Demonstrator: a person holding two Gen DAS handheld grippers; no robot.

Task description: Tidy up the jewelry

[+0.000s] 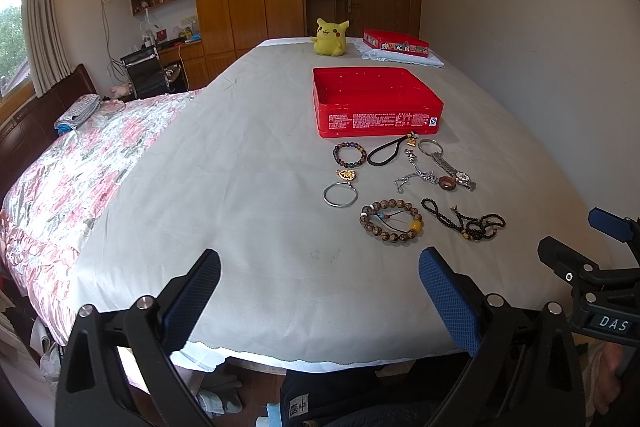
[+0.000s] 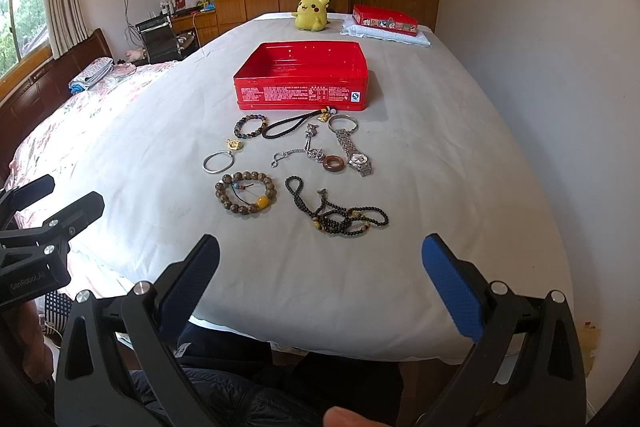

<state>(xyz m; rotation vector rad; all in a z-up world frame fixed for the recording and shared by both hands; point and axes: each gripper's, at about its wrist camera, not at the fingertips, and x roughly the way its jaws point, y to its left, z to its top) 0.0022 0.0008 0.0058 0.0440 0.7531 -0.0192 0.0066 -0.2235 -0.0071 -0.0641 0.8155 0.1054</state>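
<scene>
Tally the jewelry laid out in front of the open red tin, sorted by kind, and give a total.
Bead bracelets: 2, multicolour and brown wooden
Black bead necklace: 1
Black cords with gold charm: 1
Silver chains: 1
Plain silver rings: 2
Gold charms: 1
Wristwatches: 1
Brown rings: 1
Total: 10

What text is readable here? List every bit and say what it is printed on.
"DAS" on the right gripper body, seen from the left wrist.
"GenRobot.AI" on the left gripper body, seen from the right wrist.
White print and a small blue-and-white mark on the front wall of the open red tin: too small to read.
Picture labels on the far red tin: unreadable.
</scene>
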